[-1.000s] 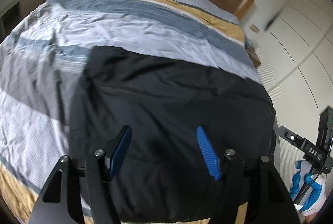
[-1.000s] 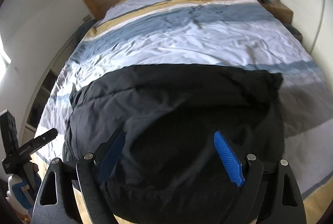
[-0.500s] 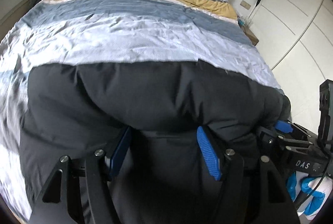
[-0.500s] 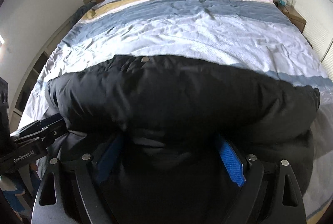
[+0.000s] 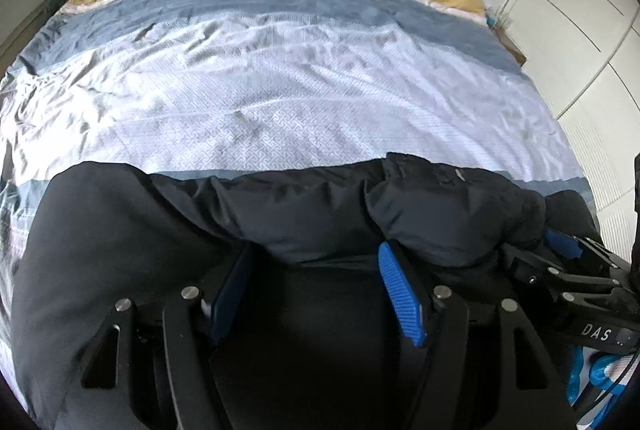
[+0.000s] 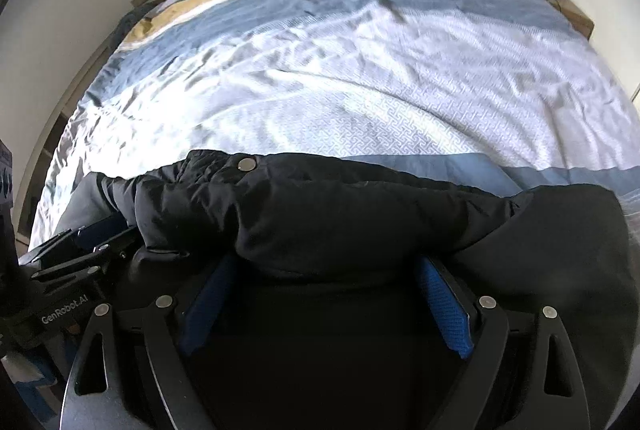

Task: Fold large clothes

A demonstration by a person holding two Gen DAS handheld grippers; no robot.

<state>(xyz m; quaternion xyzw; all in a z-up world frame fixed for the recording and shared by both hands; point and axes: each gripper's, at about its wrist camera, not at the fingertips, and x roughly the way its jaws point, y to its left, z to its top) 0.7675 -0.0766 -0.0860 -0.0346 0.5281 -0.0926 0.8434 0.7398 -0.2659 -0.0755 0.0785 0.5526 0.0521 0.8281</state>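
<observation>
Black jacket (image 5: 120, 250) on bed (image 5: 280, 90), left gripper (image 5: 316, 270) and right gripper (image 6: 324, 282) side by side, both spread wide, jacket fold bunched against their fingertips, nothing clamped.

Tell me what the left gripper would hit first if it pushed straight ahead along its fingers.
The left gripper would meet the puffy rolled edge of the black jacket bunched right at its open fingertips. Past that lies only the striped duvet. Depth is hard to judge; contact may already be happening.

black jacket (image 5: 120, 238), blue-white-mustard striped duvet (image 5: 280, 78)
</observation>
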